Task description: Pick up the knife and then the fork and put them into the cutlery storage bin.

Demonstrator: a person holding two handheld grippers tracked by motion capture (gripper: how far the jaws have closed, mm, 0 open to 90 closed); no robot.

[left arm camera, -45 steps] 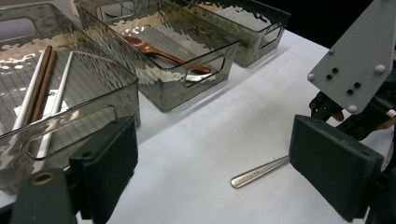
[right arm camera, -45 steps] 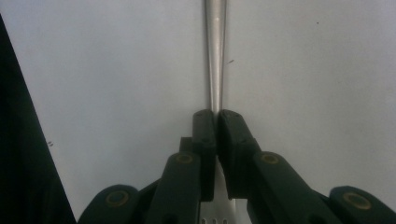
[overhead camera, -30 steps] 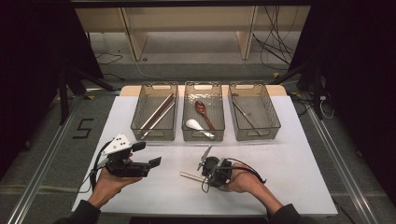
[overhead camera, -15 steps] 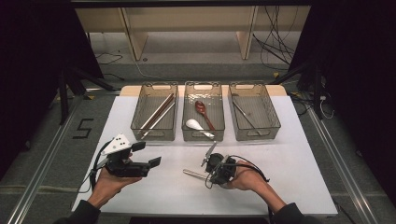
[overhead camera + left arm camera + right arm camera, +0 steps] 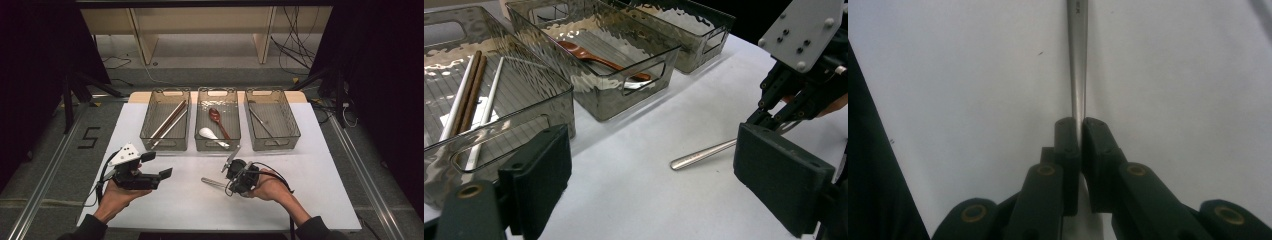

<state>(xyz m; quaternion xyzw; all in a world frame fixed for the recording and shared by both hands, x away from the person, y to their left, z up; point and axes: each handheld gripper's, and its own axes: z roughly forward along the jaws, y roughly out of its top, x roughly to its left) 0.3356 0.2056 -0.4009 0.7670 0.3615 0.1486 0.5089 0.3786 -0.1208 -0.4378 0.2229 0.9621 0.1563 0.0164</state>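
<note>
We have the right tool (image 5: 226, 184) clamped on a metal utensil's handle (image 5: 1078, 60), just above the worktop (image 5: 320, 170); the left tool (image 5: 659, 185) is wide, empty. Next: carry it to the right-hand bin (image 5: 292, 125).

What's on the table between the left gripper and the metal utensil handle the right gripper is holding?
Nothing: in the high view, bare white table separates the left gripper from the metal handle clamped in the right gripper.
</note>
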